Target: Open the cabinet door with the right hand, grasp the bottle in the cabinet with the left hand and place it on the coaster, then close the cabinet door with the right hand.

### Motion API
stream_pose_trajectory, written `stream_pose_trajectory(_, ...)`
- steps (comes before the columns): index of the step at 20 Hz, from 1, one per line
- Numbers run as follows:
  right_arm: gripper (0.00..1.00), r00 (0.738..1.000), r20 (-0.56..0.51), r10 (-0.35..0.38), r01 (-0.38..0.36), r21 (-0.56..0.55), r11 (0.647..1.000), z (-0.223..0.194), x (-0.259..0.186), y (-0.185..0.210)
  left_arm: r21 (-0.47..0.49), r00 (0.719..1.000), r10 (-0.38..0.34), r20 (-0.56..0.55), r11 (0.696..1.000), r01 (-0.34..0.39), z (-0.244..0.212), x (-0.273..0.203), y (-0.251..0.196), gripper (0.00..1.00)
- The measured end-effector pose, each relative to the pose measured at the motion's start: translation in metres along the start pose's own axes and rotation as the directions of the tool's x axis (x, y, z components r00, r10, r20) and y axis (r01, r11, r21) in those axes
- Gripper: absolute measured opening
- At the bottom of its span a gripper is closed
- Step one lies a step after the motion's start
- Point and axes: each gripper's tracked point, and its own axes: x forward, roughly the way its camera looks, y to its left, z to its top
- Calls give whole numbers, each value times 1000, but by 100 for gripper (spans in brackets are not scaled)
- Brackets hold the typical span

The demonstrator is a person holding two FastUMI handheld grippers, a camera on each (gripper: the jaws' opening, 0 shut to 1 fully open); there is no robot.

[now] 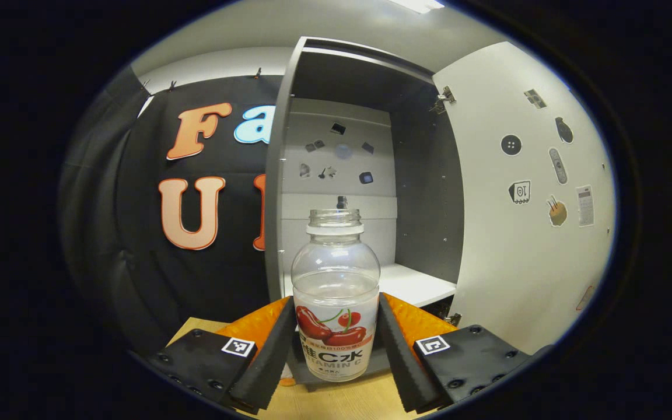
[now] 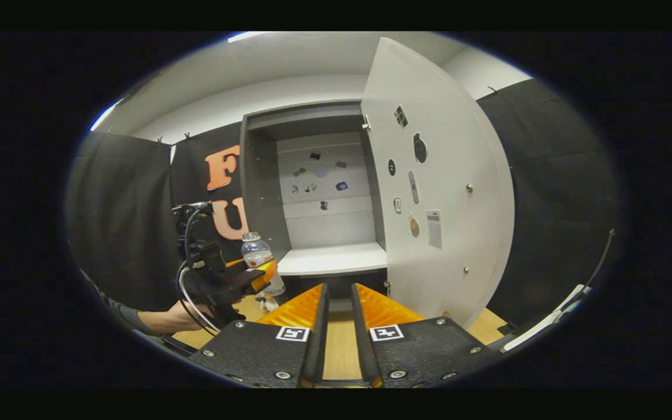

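Left gripper (image 1: 336, 344) has the bottle (image 1: 336, 291) between its fingers (image 1: 269, 356), both pressing the bottle's labelled lower half. Bottle is upright, clear, no cap, out of the cabinet (image 1: 342, 175) and in front of its opening, over the wooden bench (image 1: 336, 402). A dark flat piece shows just under/behind the bottle base, prob. the coaster (image 1: 301, 364); can't tell if the bottle touches it. Cabinet door (image 1: 522, 233) stands wide open on the right, stickers on its inner face; white shelf (image 1: 412, 286) inside.

In the right gripper view, the right gripper (image 2: 339, 306) sits near the bench edge, fingers (image 2: 318, 315) a narrow gap apart w/ nothing between them, aimed at the cabinet base left of the door. Left gripper w/ bottle shows at far left there, a hand (image 2: 167, 319) behind it.
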Motion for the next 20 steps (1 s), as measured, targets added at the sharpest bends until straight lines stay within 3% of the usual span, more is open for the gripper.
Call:
stream_pose_trajectory(1, 22, 1000, -5, 15, -15, 1, 1000, -2, 2, 5, -4, 1000, 11, -16, 1000, -11, -7, -6, 6, 87)
stream_pose_trajectory(3, 38, 999, -16, 42, -42, 2, 999, -6, 5, 13, -8, 998, 36, -46, 999, -37, -26, -20, 16, 85)
stream_pose_trajectory(5, 37, 998, -32, 62, -63, -1, 998, -12, 7, 19, 1, 996, 53, -74, 999, -53, -46, -34, 22, 85)
stream_pose_trajectory(9, 55, 994, -56, 92, -92, -4, 996, -21, 9, 30, 21, 993, 68, -95, 998, -66, -77, -56, 28, 85)
stream_pose_trajectory(15, 63, 990, -100, 98, -96, 21, 995, -37, 20, 23, 40, 991, 49, -123, 998, -45, -127, -75, 26, 87)
stream_pose_trajectory(17, 63, 989, -114, 93, -88, 44, 995, -41, 24, 18, 47, 987, 55, -152, 998, -48, -145, -78, 28, 85)
stream_pose_trajectory(18, 58, 988, -121, 95, -88, 59, 994, -44, 25, 19, 46, 984, 54, -168, 998, -46, -155, -79, 28, 86)
stream_pose_trajectory(20, 63, 986, -140, 92, -82, 76, 994, -50, 28, 17, 48, 979, 61, -194, 997, -53, -177, -82, 33, 86)
